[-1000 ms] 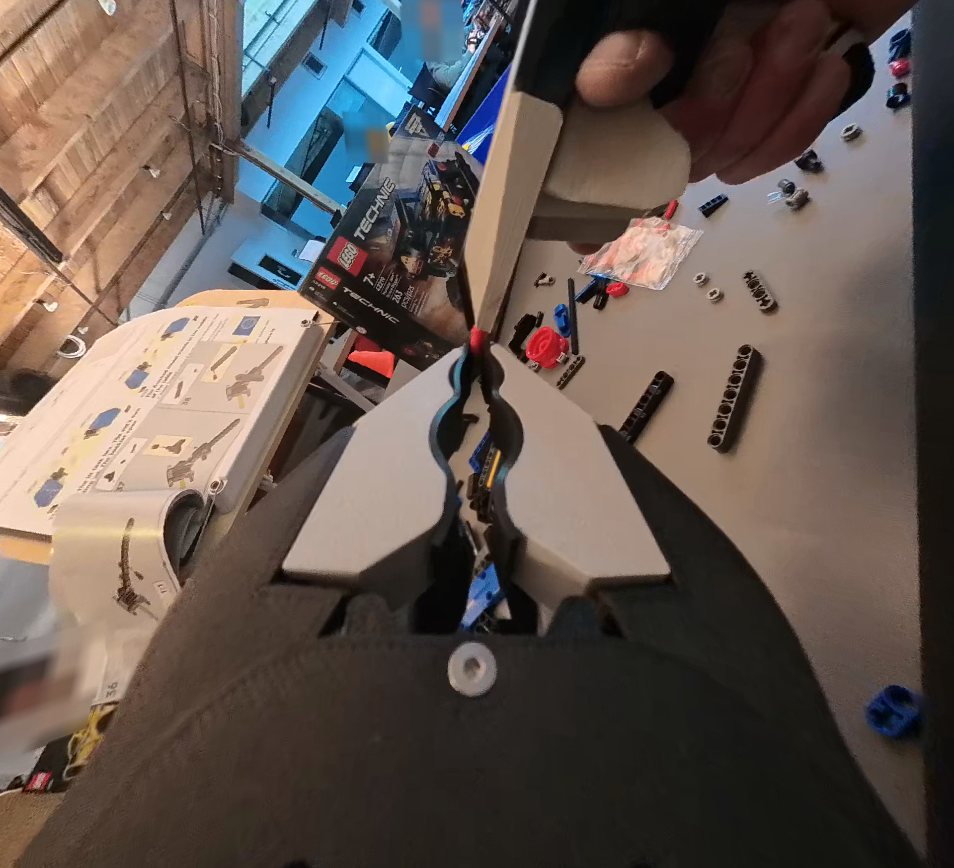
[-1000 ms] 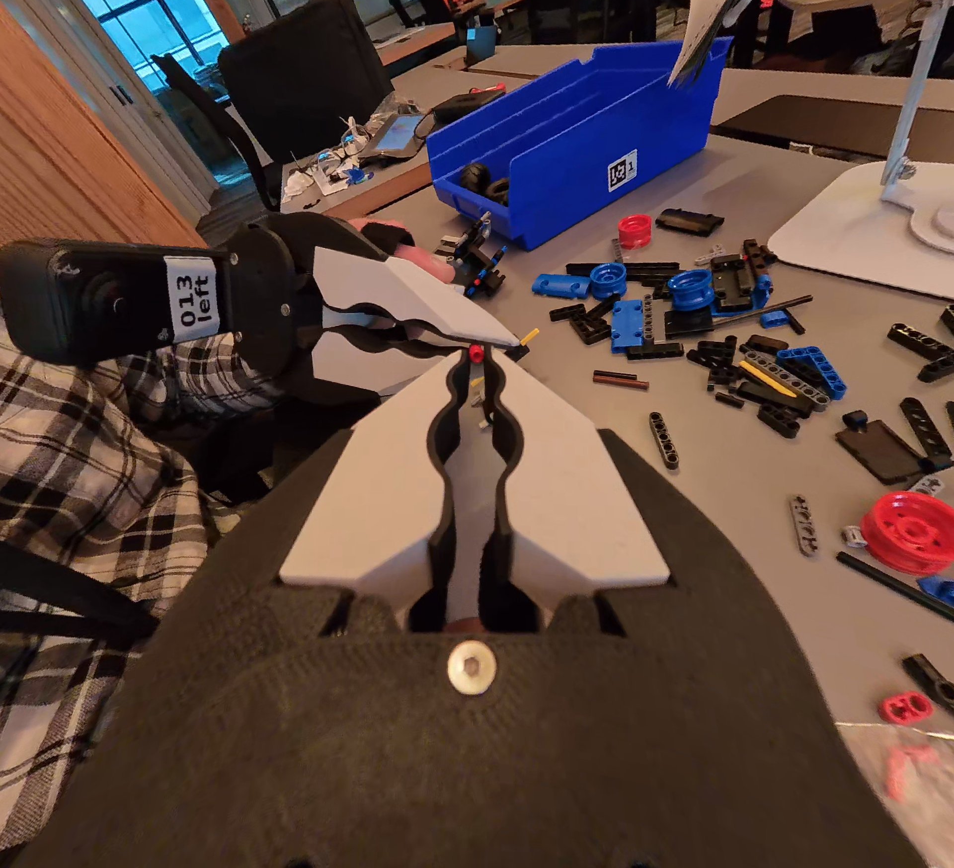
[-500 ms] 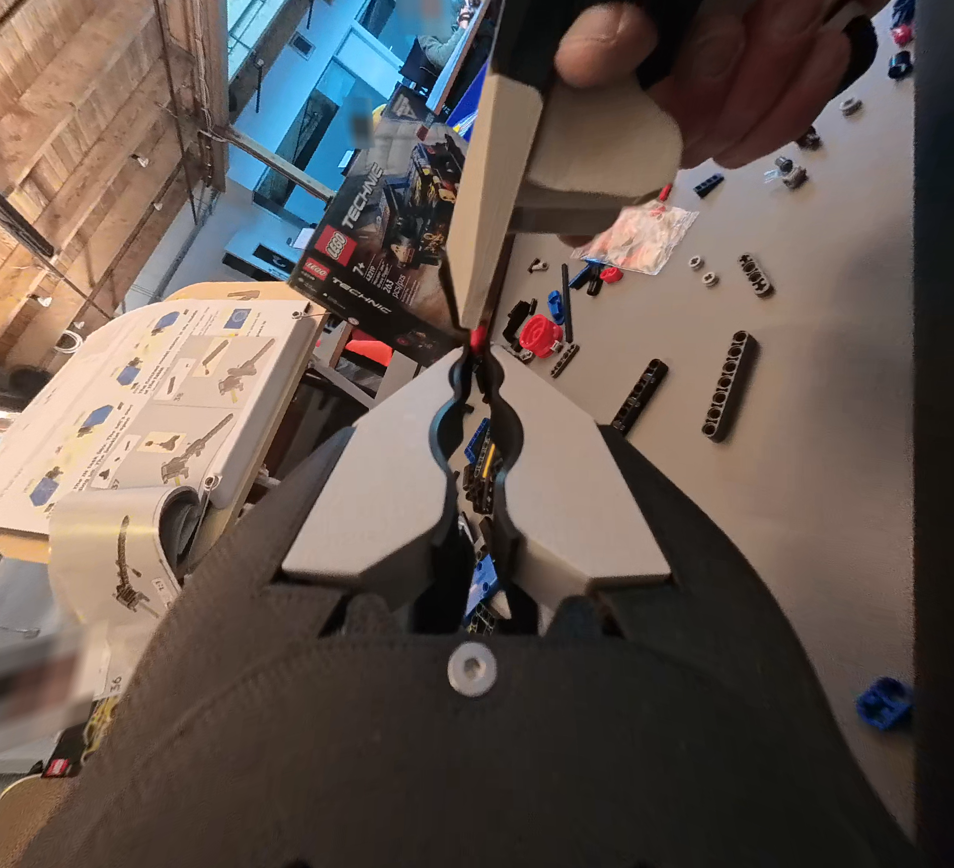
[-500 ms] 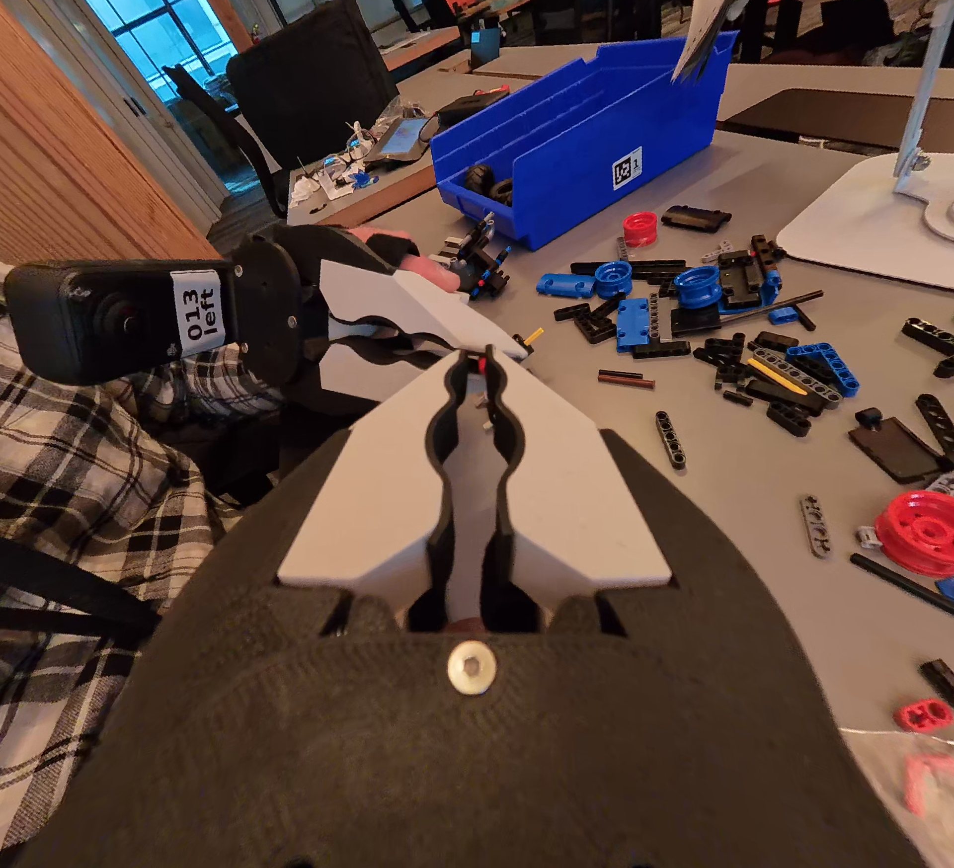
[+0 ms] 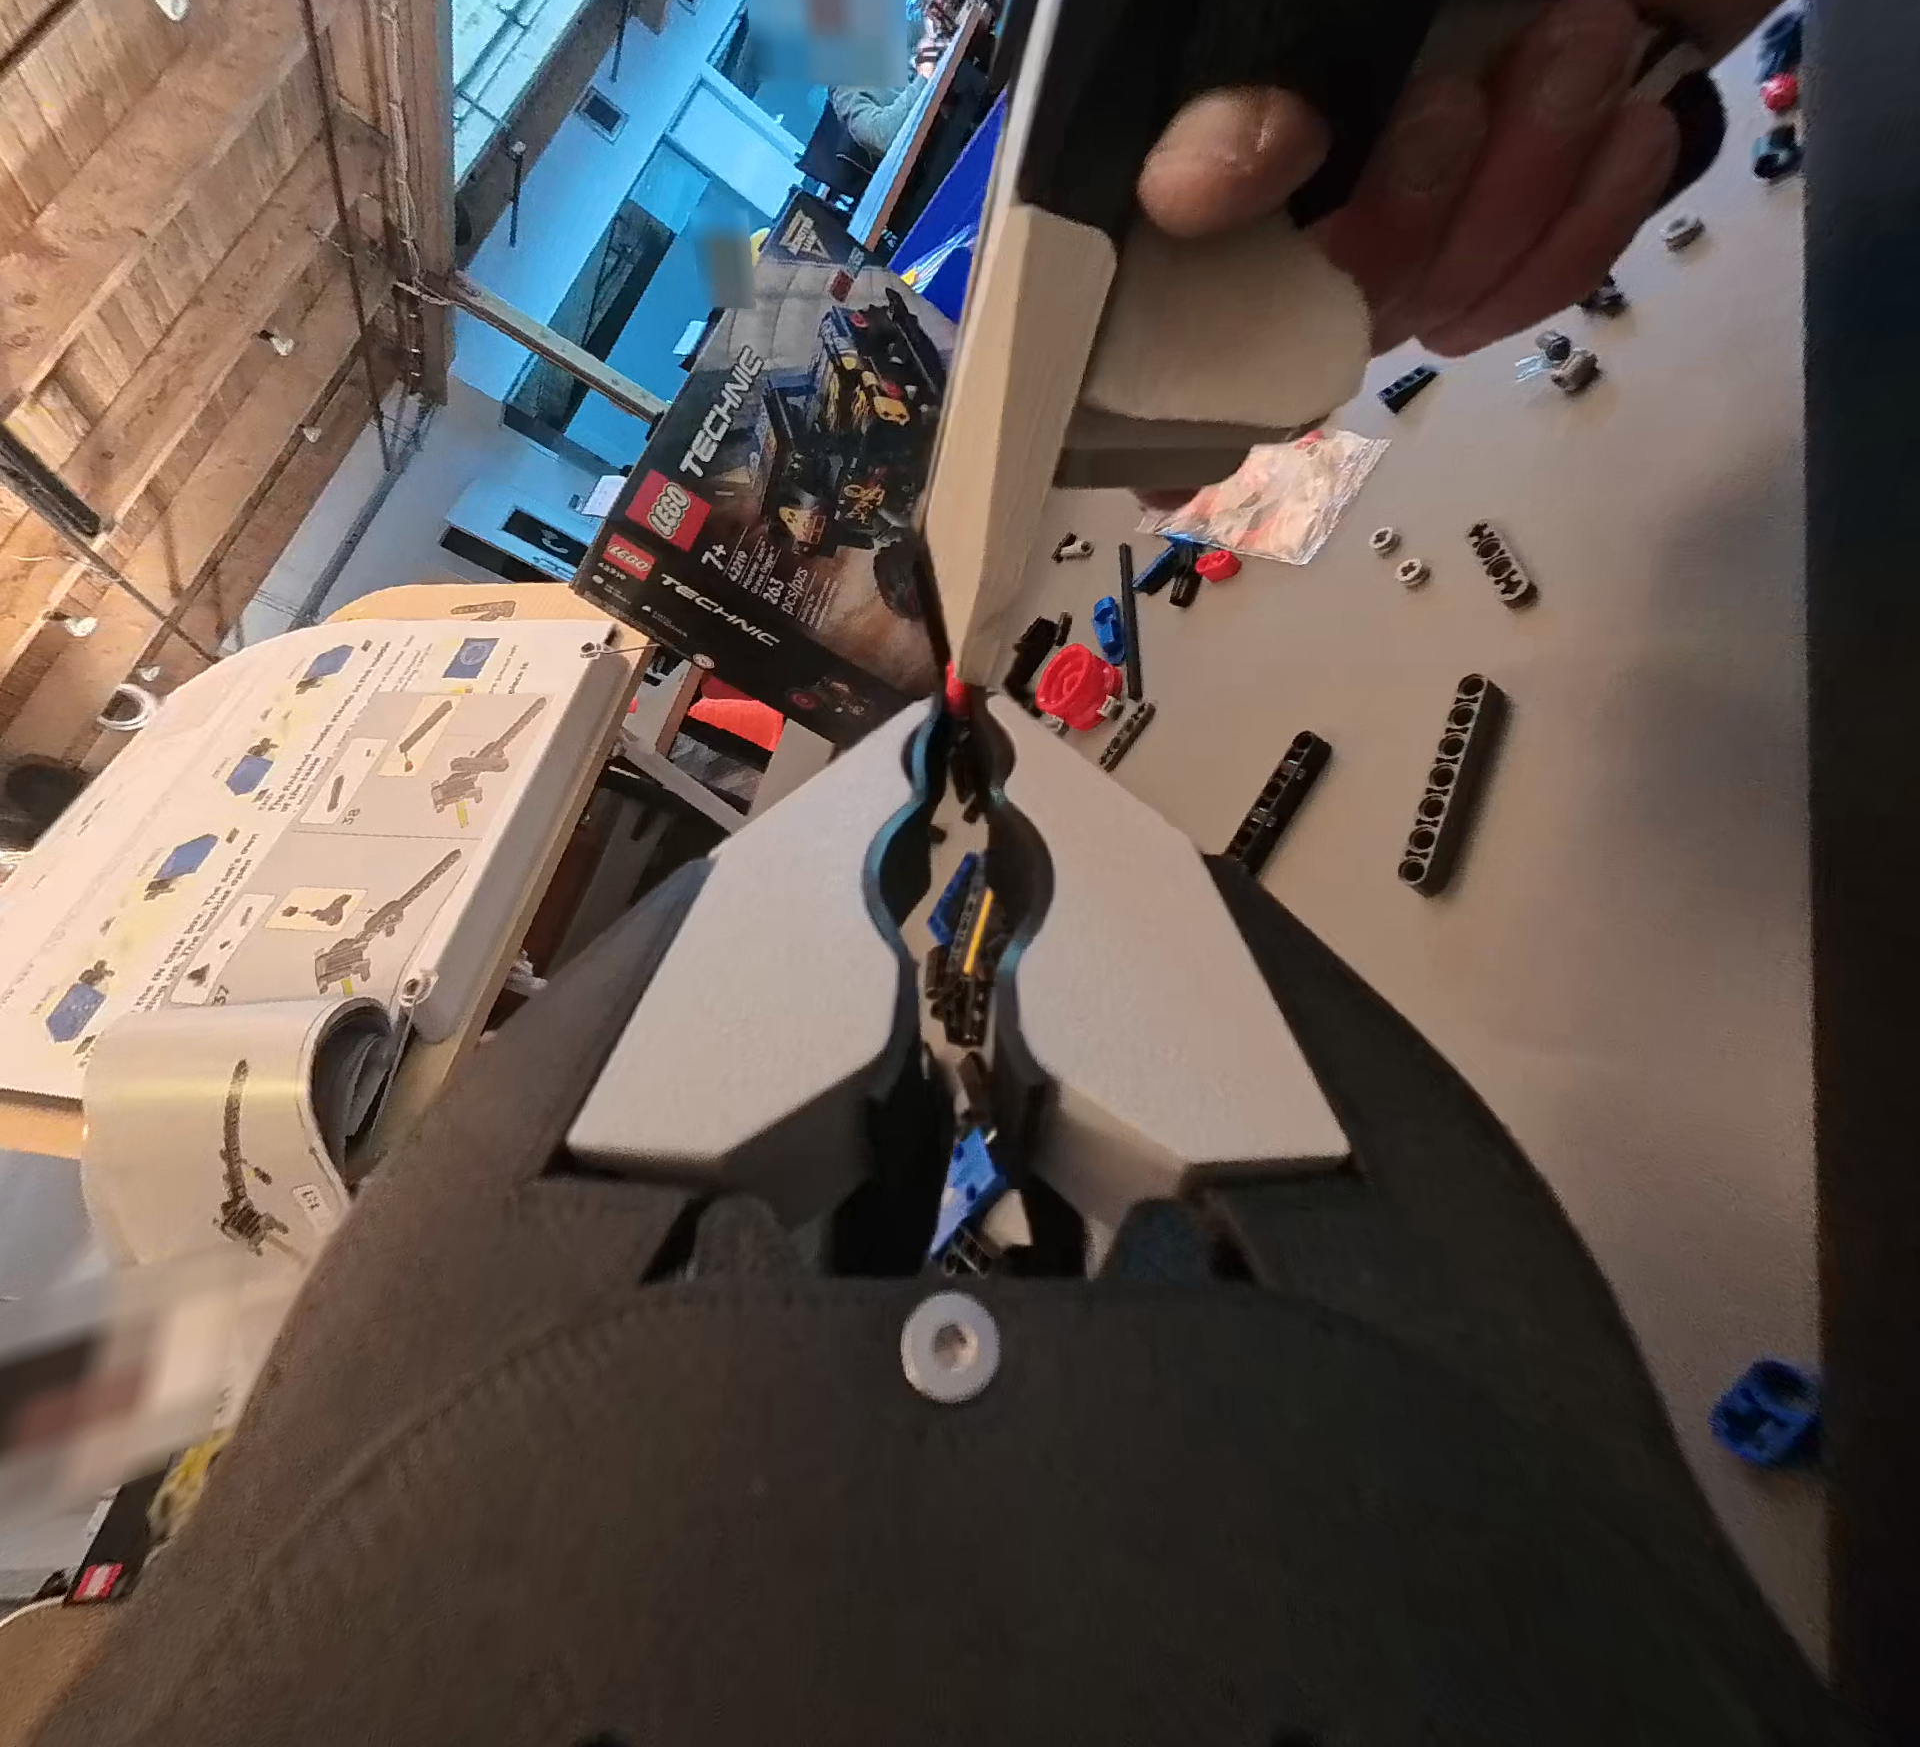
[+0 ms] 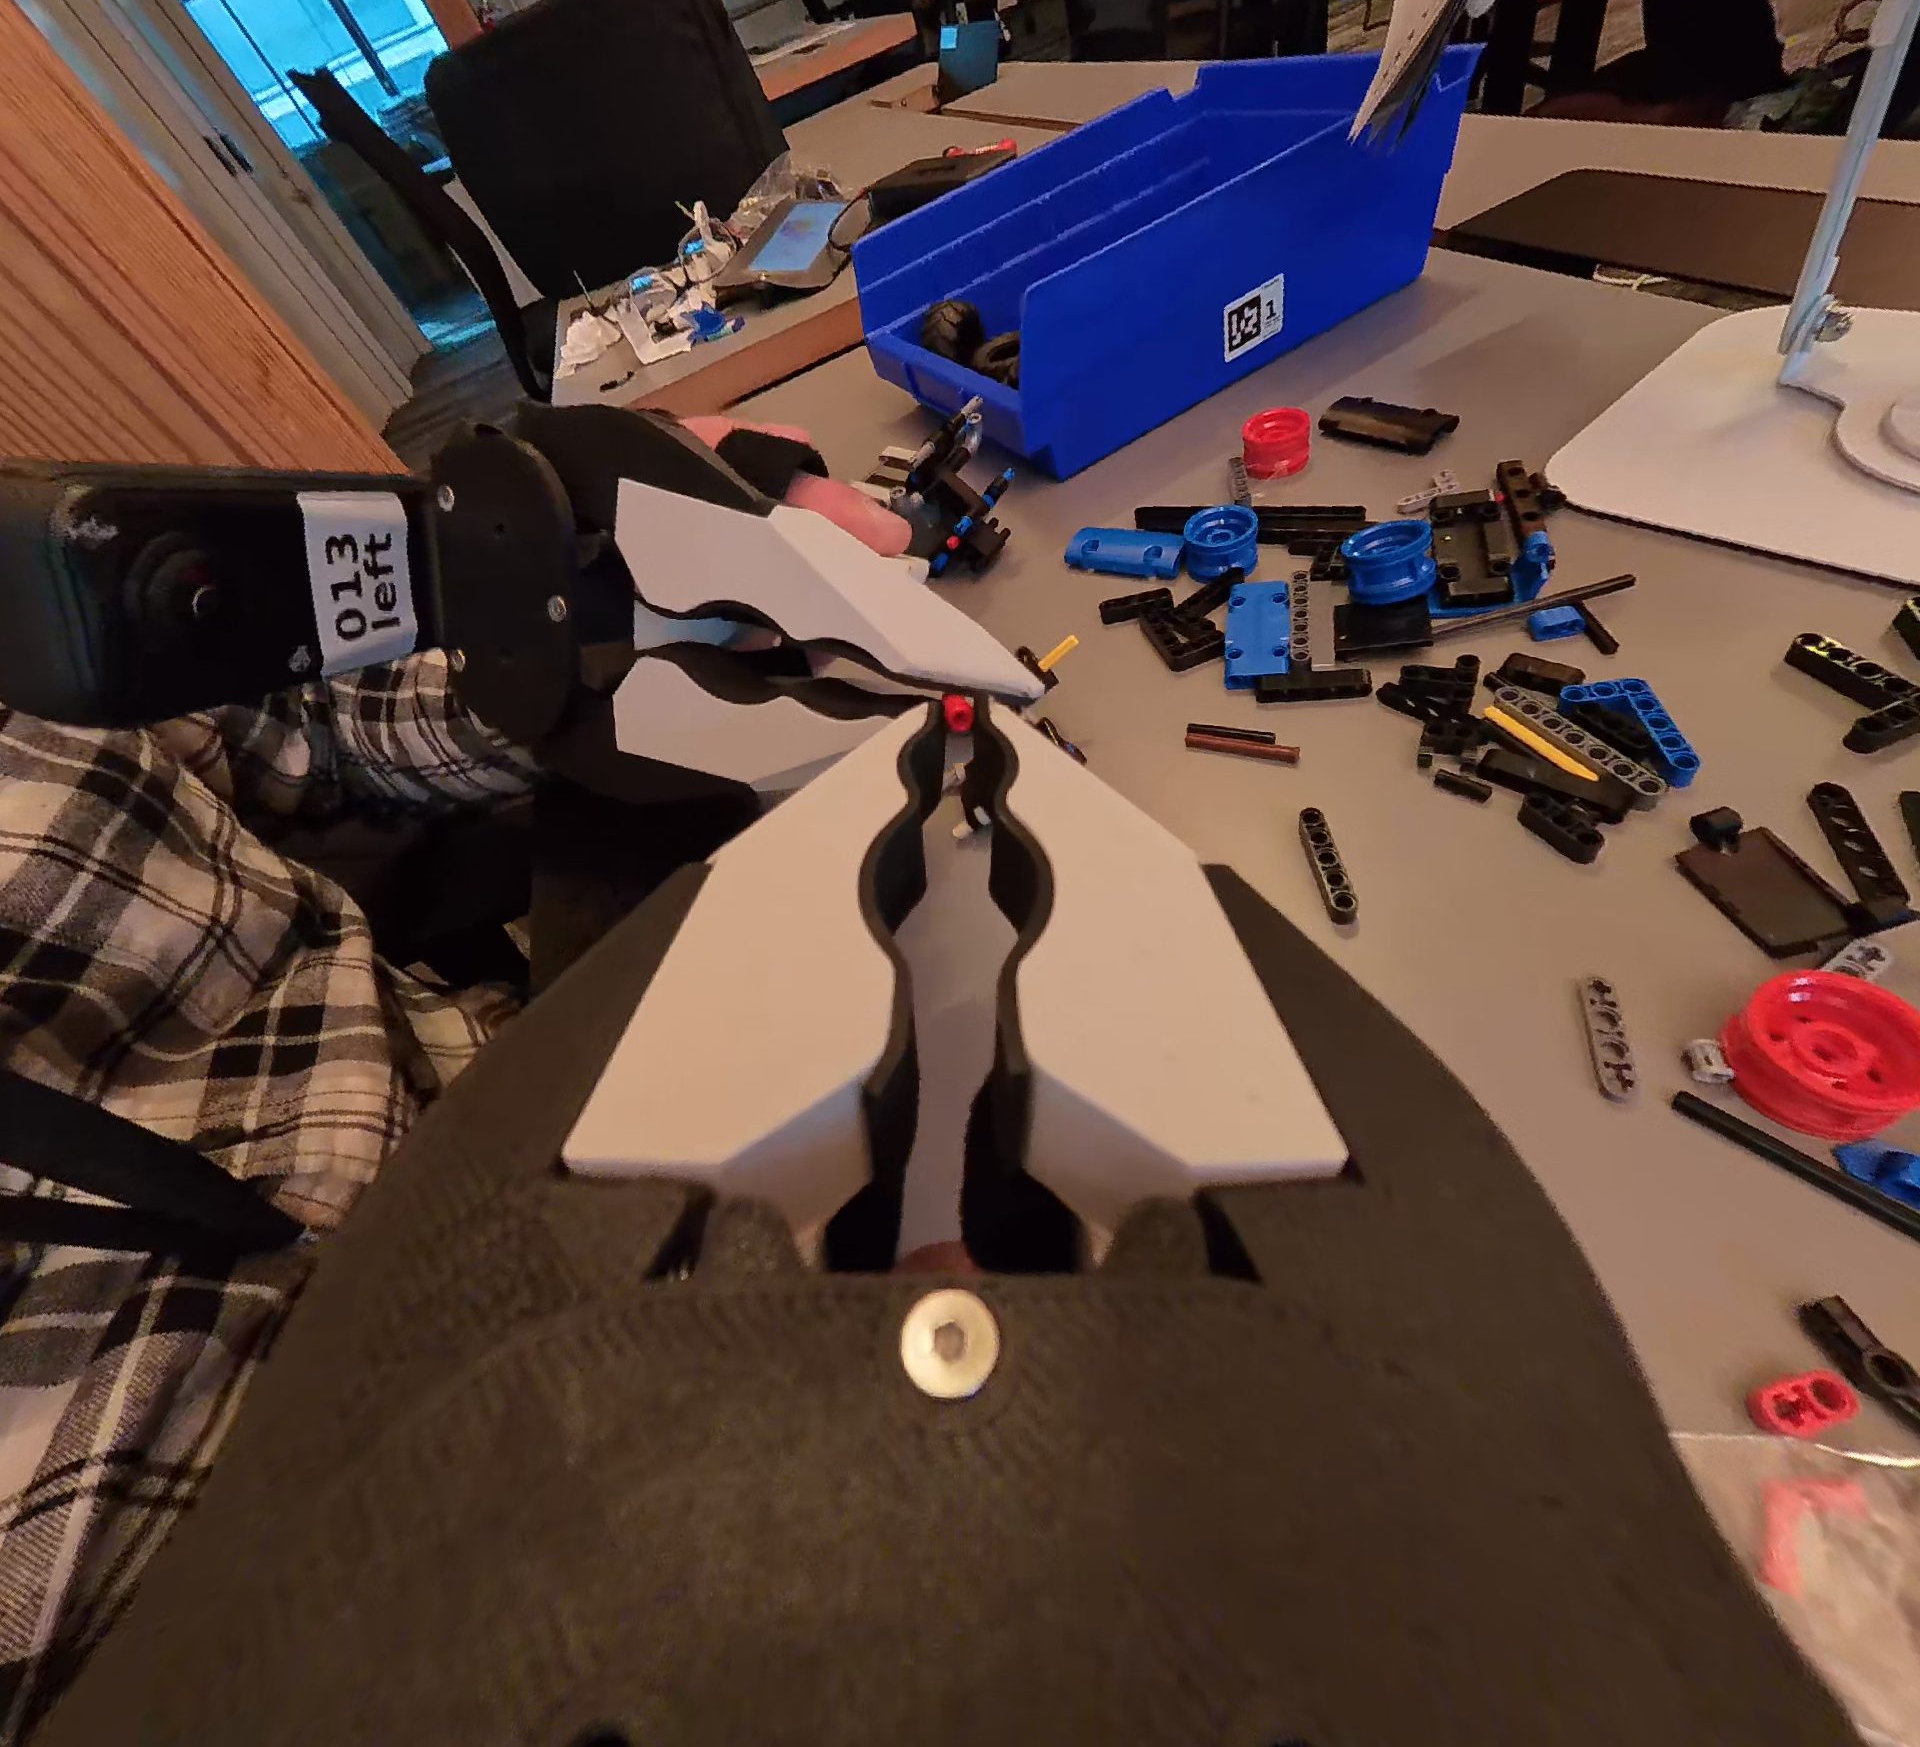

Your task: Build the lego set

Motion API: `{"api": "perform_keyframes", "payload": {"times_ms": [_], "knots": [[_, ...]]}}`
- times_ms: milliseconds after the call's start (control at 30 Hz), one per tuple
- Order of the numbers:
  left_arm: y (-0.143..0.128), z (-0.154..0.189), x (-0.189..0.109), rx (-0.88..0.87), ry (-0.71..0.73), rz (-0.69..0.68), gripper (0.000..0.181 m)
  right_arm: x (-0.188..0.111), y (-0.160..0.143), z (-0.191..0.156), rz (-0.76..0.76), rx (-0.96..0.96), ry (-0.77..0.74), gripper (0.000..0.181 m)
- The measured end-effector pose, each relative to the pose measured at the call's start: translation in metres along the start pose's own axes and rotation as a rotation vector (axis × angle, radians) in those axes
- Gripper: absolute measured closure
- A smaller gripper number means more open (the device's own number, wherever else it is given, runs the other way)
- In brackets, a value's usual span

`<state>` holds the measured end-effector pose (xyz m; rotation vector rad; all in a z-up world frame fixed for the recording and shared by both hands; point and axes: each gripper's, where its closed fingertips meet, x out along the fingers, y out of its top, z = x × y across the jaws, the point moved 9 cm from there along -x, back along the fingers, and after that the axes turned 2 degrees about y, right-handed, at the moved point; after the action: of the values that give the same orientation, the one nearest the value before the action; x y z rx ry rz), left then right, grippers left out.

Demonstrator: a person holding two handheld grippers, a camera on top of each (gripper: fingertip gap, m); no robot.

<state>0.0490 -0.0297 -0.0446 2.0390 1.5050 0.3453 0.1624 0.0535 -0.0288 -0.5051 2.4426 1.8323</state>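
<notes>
The grey worktop (image 6: 1455,959) is strewn with loose Lego pieces: black beams (image 6: 1327,864), blue wheel hubs (image 6: 1387,556), a red wheel hub (image 6: 1825,1053) and a small red connector (image 6: 1801,1403). A blue bin (image 6: 1143,284) at the back holds black tyres (image 6: 951,333). In the left wrist view the Lego box (image 5: 769,534) stands behind the tips, and an open instruction booklet (image 5: 291,824) rests on a stand to the side. A clear bag of red pieces (image 5: 1273,497) lies on the worktop near a red wheel hub (image 5: 1075,687).

The piece being worked on is a small red pin (image 6: 957,713), seemingly on a thin black part; it is tiny and mostly hidden.

The right claw (image 6: 961,723) is pinched together at its tips with the red pin between them. The left claw (image 6: 1013,684) comes in from the side, its tips closed and meeting the right claw's at the pin. In the left wrist view the left claw (image 5: 958,723) is likewise closed on the red pin (image 5: 956,687), and the right claw (image 5: 961,658) points down onto it from above, held by a gloved hand (image 5: 1455,139). Both meet above the worktop.
</notes>
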Motion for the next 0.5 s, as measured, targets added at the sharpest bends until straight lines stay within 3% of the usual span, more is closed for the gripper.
{"api": "perform_keyframes", "payload": {"times_ms": [100, 200, 333, 500], "knots": [[-0.010, 0.004, 0.004, -0.033, -0.136, -0.048, 0.170, -0.002, -0.006, 0.002, -0.089, -0.077, -0.022, 0.177], [-0.027, 0.011, 0.007, -0.169, -0.351, -0.136, 0.161, 0.001, -0.021, 0.007, -0.300, -0.263, -0.103, 0.177], [-0.030, 0.026, 0.008, -0.184, -0.502, -0.194, 0.158, 0.011, -0.044, 0.010, -0.545, -0.439, -0.089, 0.178], [-0.035, 0.042, 0.013, -0.189, -0.589, -0.258, 0.162, 0.022, -0.055, 0.011, -0.671, -0.544, -0.023, 0.178]]}}
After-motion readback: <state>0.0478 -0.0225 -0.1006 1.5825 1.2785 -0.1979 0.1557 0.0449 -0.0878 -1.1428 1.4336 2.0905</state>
